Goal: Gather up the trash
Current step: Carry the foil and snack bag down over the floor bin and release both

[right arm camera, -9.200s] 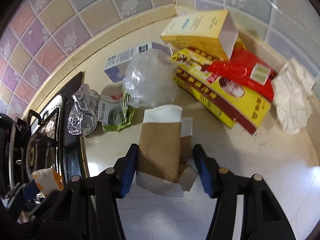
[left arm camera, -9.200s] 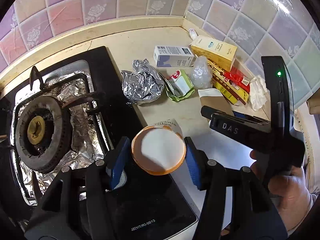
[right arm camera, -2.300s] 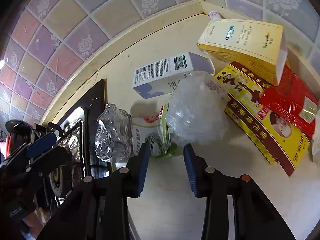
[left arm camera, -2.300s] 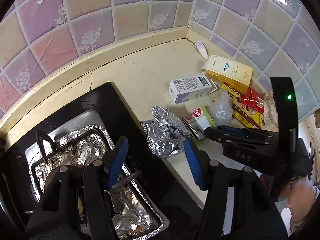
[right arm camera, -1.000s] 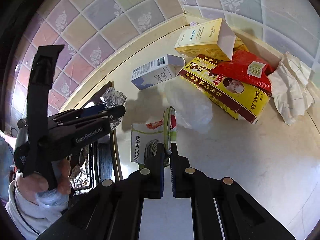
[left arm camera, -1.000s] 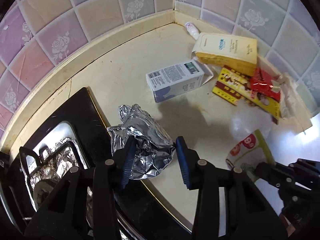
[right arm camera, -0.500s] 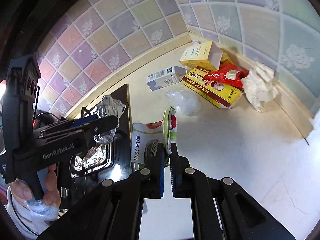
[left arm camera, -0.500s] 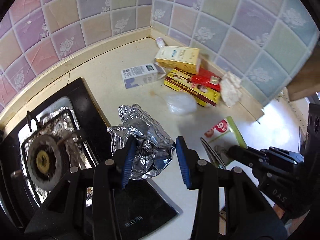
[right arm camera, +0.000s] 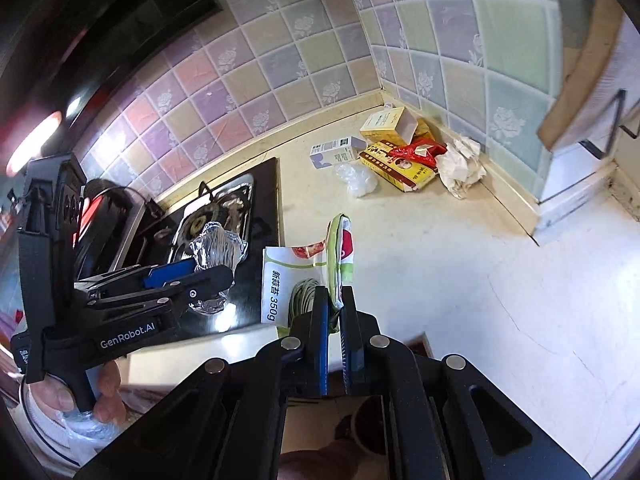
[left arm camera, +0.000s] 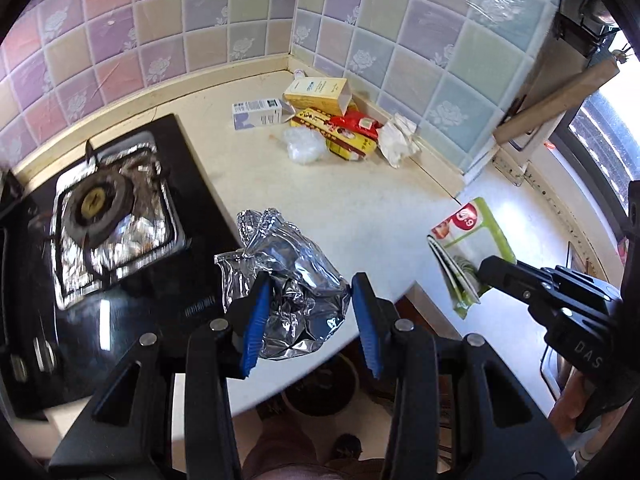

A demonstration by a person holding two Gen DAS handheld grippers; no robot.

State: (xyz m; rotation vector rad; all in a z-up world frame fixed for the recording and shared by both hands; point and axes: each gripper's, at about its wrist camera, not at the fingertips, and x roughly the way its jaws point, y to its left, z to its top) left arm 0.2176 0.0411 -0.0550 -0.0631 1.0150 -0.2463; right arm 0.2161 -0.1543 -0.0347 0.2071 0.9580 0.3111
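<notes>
My left gripper [left arm camera: 310, 322] is shut on a crumpled ball of silver foil [left arm camera: 286, 280], held in the air over the counter's front edge. In the right wrist view the same foil ball [right arm camera: 218, 250] shows at the left, in the left gripper [right arm camera: 200, 276]. My right gripper [right arm camera: 334, 332] is shut on the edge of a green and white food packet [right arm camera: 304, 276], lifted off the counter. The left wrist view has that packet [left arm camera: 470, 248] hanging from the right gripper [left arm camera: 486, 270] at the right. More trash lies in the far corner: a white and blue carton [left arm camera: 258, 114], a yellow box [left arm camera: 318, 94], a clear plastic wad [left arm camera: 304, 146].
A black gas hob [left arm camera: 108, 208] with a foil-lined burner fills the left of the counter [left arm camera: 360, 196]. A red and yellow packet [left arm camera: 346, 134] and a crumpled tissue [left arm camera: 398, 140] lie by the tiled wall. Below the counter edge a dark round bin [left arm camera: 320, 384] stands on the floor.
Both grippers have risen and pulled back from the counter with the foil ball and the packet. The corner trash now looks smaller and farther; the counter's front edge and the floor have come into view.
</notes>
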